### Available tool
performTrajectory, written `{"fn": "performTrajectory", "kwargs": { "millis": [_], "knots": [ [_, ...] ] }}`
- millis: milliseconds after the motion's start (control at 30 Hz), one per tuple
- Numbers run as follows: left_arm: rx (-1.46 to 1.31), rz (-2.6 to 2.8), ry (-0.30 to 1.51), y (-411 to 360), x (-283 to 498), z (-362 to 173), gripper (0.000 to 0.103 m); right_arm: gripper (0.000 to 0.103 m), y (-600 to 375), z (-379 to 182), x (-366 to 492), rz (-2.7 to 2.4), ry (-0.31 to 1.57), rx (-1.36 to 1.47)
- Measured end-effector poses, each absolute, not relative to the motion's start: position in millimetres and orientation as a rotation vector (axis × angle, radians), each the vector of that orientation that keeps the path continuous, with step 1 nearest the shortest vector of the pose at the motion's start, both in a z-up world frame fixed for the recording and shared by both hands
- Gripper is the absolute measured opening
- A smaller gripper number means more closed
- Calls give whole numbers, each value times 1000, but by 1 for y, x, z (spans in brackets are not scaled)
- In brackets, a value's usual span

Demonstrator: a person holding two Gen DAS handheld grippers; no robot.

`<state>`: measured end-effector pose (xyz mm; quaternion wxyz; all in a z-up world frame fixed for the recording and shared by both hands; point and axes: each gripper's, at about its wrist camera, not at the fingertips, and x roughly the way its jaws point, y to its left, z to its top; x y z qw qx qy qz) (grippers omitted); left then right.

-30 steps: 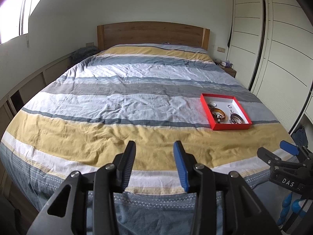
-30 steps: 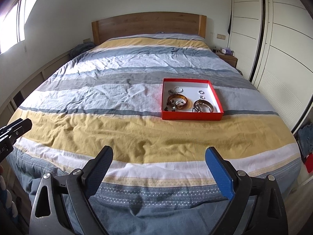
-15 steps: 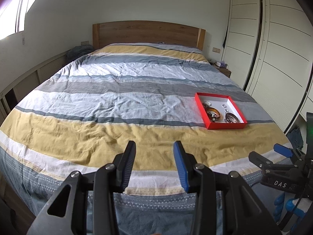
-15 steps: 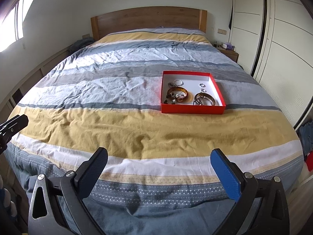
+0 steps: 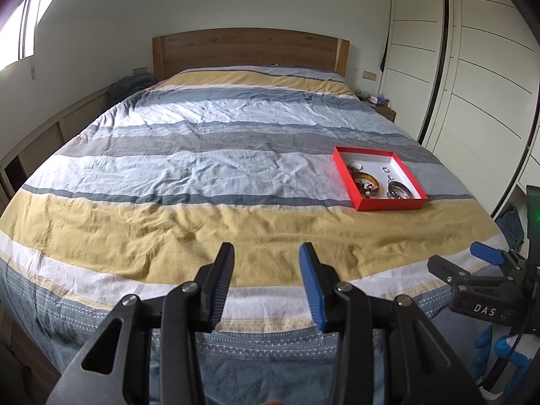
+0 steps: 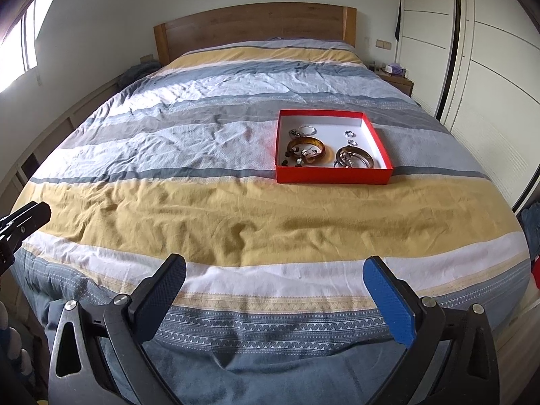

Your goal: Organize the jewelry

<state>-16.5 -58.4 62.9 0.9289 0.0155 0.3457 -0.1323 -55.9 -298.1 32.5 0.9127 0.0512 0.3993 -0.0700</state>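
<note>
bed [image 6: 236, 209]: striped duvet, nothing loose on it
red tray [image 6: 332, 175]: right-hand side of the bed, bangles [image 6: 305, 148] and rings [image 6: 350, 133] all inside
right gripper [image 6: 273, 292]: jaws gaping wide, empty
left gripper [image 5: 266, 283]: partly open, empty
progress: looks done or barely started, honestly can't tell

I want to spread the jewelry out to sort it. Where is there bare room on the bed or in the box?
The striped duvet lies bare left of the red box and across the yellow band in front of it. Inside, the white floor is free at the far right corner; the near half is crowded with the amber bangle and metal bangles.
</note>
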Motion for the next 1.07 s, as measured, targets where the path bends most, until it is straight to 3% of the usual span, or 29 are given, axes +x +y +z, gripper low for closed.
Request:
{"fn": "performTrajectory", "kwargs": {
  "millis": [1067],
  "knots": [
    [18, -288, 733, -61, -15, 54, 38, 103, -304, 35, -57, -165, 814, 103]
  ]
}}
